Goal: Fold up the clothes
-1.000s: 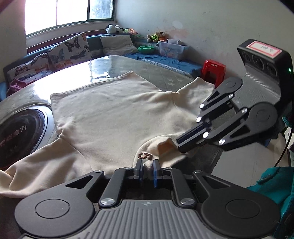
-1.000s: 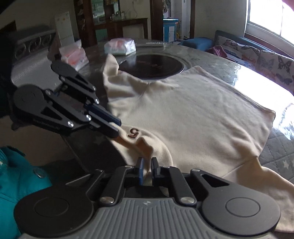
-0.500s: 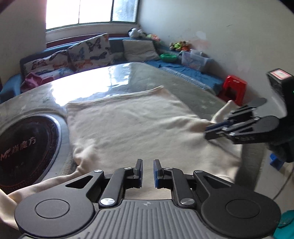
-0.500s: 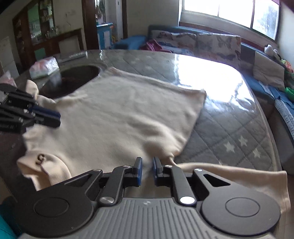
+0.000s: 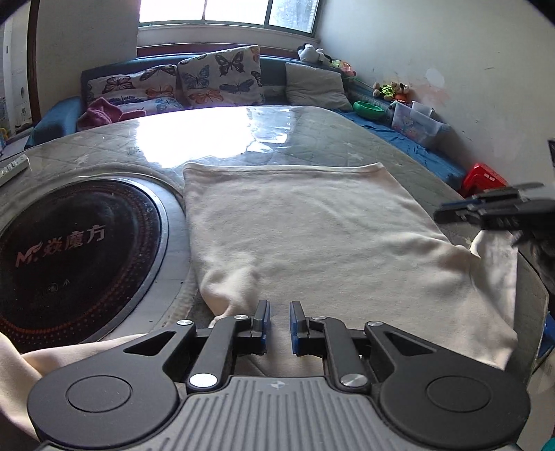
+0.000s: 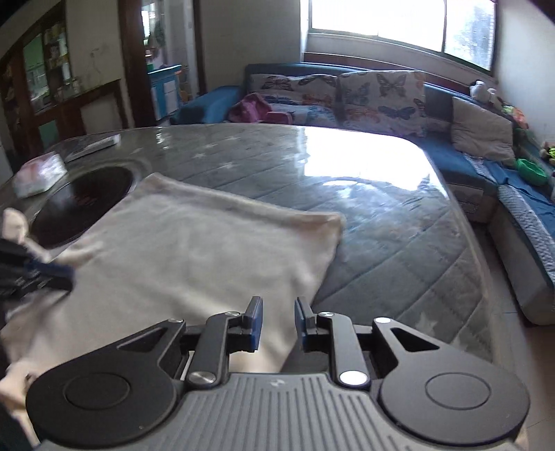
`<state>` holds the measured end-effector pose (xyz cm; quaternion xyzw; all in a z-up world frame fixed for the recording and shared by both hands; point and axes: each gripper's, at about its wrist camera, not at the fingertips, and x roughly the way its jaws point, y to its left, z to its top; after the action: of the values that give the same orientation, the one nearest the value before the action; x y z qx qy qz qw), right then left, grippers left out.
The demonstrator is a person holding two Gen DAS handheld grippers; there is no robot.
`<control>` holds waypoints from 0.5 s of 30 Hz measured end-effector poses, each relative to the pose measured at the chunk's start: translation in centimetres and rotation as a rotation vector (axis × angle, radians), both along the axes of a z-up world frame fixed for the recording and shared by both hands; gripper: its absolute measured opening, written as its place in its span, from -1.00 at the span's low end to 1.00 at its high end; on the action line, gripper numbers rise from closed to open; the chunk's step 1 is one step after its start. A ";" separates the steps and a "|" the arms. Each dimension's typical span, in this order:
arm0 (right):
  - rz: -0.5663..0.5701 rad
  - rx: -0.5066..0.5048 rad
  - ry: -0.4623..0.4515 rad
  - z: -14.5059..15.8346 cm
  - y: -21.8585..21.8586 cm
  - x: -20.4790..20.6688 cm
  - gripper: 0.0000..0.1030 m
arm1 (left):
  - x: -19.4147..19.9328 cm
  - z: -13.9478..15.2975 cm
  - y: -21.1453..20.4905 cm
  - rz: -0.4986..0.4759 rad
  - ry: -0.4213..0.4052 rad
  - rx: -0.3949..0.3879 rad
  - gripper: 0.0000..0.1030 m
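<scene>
Your left gripper (image 5: 277, 322) and right gripper (image 6: 277, 324) both hover with fingers apart, gripping nothing, over the near edge of the cream knit sweater (image 5: 312, 236) spread flat beside the black round hotplate (image 5: 69, 256).

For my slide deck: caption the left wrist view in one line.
Open left gripper over cream knit sweater spread on grey quilted table, beside round black hotplate; right gripper at right.

Sunlit window (image 5: 222, 10) above sofa (image 6: 347, 93)
</scene>
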<state>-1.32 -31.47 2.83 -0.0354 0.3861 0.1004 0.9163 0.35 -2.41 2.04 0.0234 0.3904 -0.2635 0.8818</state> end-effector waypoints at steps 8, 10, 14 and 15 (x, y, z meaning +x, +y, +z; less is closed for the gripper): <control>-0.059 0.020 0.065 -2.2 -1.4 6.6 -0.69 | 0.1 -0.1 0.5 0.016 -0.014 -0.003 -0.74; -0.057 0.022 0.061 -2.2 -1.2 7.3 -0.80 | 0.2 -0.2 0.6 0.019 -0.025 0.005 -0.74; -0.036 0.000 0.056 -2.4 -0.2 9.6 -0.83 | 0.4 -0.3 0.7 0.038 -0.047 0.016 -0.75; -0.031 -0.004 0.054 -2.4 0.0 10.1 -0.83 | 0.5 -0.3 0.8 0.044 -0.053 0.019 -0.75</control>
<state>8.78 -31.44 0.40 -0.0288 0.4114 0.0862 0.9069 0.81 -1.66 1.70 0.0302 0.3697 -0.2396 0.8972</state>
